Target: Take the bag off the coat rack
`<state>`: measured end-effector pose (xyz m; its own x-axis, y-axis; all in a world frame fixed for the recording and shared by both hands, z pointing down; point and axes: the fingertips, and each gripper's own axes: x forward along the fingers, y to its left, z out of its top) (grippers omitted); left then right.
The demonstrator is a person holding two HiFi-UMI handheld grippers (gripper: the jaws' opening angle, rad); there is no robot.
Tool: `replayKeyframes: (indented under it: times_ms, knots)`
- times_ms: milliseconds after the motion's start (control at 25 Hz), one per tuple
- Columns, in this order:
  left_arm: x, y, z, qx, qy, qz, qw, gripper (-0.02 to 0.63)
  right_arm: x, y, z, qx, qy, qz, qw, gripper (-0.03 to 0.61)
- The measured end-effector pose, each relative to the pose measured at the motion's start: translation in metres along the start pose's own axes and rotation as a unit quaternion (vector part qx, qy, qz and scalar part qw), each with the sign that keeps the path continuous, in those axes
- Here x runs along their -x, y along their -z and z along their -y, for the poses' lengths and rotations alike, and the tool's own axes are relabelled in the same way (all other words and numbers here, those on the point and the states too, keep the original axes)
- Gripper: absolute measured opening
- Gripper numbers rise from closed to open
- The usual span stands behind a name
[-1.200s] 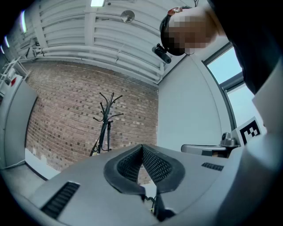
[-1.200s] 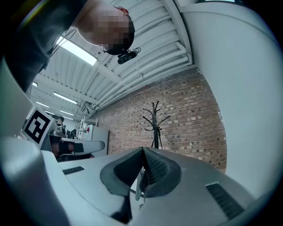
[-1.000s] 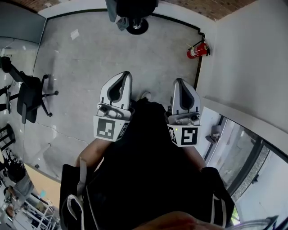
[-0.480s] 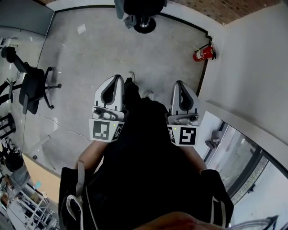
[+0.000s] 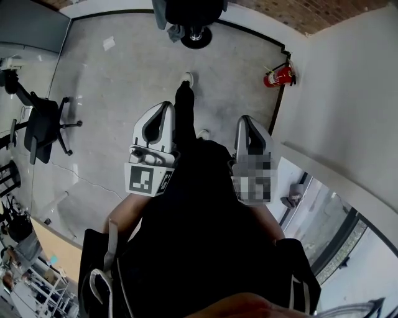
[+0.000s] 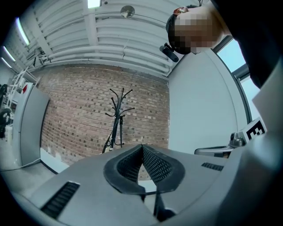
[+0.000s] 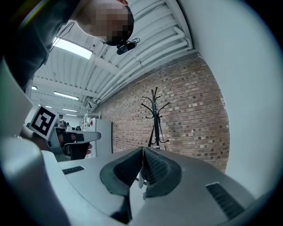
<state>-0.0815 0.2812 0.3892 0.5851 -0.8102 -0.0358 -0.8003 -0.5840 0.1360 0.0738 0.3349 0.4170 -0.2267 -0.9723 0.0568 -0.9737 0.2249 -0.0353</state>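
Observation:
The black coat rack [image 6: 116, 118] stands far ahead against the brick wall; it also shows in the right gripper view as the coat rack [image 7: 154, 119]. In the head view only its round base [image 5: 195, 38] shows at the top edge, under a dark bulk [image 5: 186, 9] that may be the bag. A thin strap slants down from the pole in the left gripper view. My left gripper [image 5: 165, 107] [image 6: 142, 148] and right gripper [image 5: 247, 119] [image 7: 143, 150] are held side by side at waist height. Both are shut and empty, pointing toward the rack.
A red fire extinguisher [image 5: 277, 76] stands by the white wall at the right. A black office chair [image 5: 38, 127] is at the left. The person's leg and white shoe [image 5: 186, 78] reach forward between the grippers over the grey concrete floor [image 5: 124, 74].
The person has stepped forward: a leg and shoe now stretch out ahead between the grippers. Both grippers stay shut and held in front.

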Motion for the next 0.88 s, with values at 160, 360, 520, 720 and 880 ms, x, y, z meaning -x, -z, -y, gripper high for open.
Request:
replayKeyframes:
  times_ms: [160,360,520,720,880]
  knots:
    - [-0.033,0.004,-0.010,0.008,0.018,0.002,0.9998,0.020,-0.018,-0.003,0.013,0.007,0.011,0.002,1.000,0.020]
    - [-0.080,0.007,-0.026,0.003,0.036,0.014,0.9993,0.020,-0.057,-0.008,0.036,0.016,0.028,0.007,0.999,0.020]
    - [-0.123,-0.007,-0.030,0.013,0.066,0.037,0.9970,0.020,-0.097,-0.022,0.056,0.014,0.043,0.020,0.999,0.020]
    - [-0.155,-0.022,-0.061,0.018,0.058,0.055,0.9966,0.020,-0.153,-0.025,0.048,0.013,0.011,0.013,1.000,0.020]
    - [-0.176,-0.025,-0.089,0.019,0.053,0.040,0.9976,0.020,-0.197,-0.030,0.043,0.011,-0.005,0.000,1.000,0.020]
